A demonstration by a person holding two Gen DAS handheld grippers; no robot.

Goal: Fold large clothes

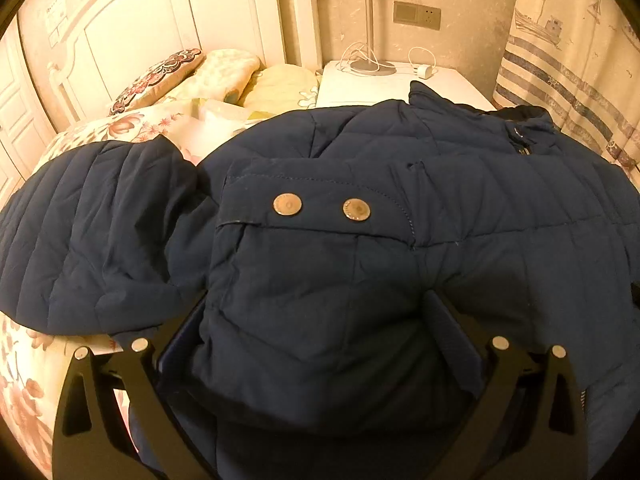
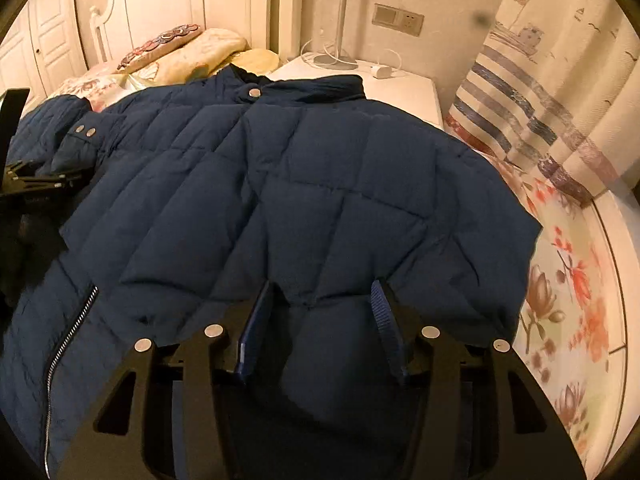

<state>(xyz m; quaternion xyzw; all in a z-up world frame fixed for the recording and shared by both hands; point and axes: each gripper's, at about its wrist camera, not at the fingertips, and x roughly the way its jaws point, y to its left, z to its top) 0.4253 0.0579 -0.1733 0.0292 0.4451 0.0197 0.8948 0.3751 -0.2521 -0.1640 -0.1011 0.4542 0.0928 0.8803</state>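
A navy quilted puffer jacket (image 2: 304, 184) lies front up on the floral bedspread, collar toward the headboard. In the left wrist view a sleeve cuff (image 1: 316, 208) with two metal snaps lies folded across the jacket body (image 1: 500, 184). My left gripper (image 1: 316, 312) has its blue-padded fingers around a thick bunch of this sleeve fabric; its fingers stand wide apart. My right gripper (image 2: 324, 296) has its fingers around a bunch of the jacket's lower right side. The left gripper also shows in the right wrist view (image 2: 36, 178) at the far left edge.
Pillows (image 1: 180, 76) lie against the white headboard (image 1: 160, 12). A white nightstand (image 1: 400, 84) with a lamp base, cables and a charger stands beyond the collar. A striped curtain (image 2: 540, 92) hangs on the right. The floral bedspread (image 2: 572, 280) shows to the jacket's right.
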